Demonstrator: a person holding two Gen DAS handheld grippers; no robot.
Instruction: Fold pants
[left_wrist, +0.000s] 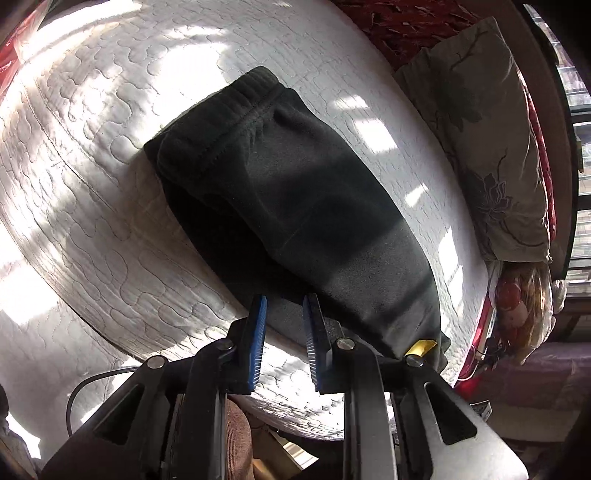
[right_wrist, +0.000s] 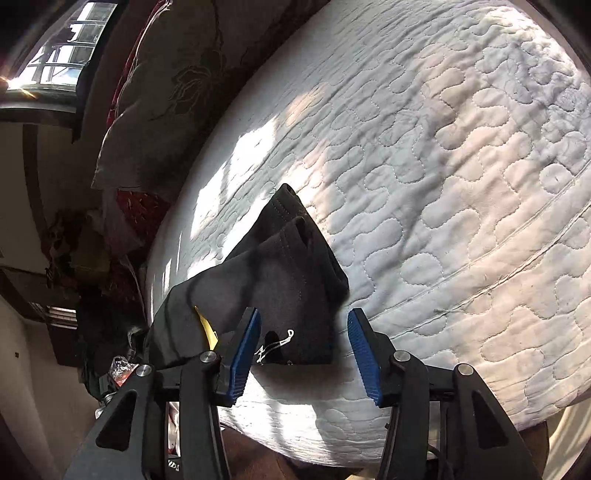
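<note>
Black pants lie folded lengthwise on a white quilted mattress, waistband at the far end, a yellow tag near the near right corner. My left gripper is open, its blue pads just at the pants' near edge, holding nothing. In the right wrist view the pants show their leg cuffs and a small white logo. My right gripper is wide open over the near end of the pants, empty.
A grey flowered pillow lies along the mattress's right side, also in the right wrist view. Red bedding and clutter sit beyond the mattress edge. A window is behind the pillow.
</note>
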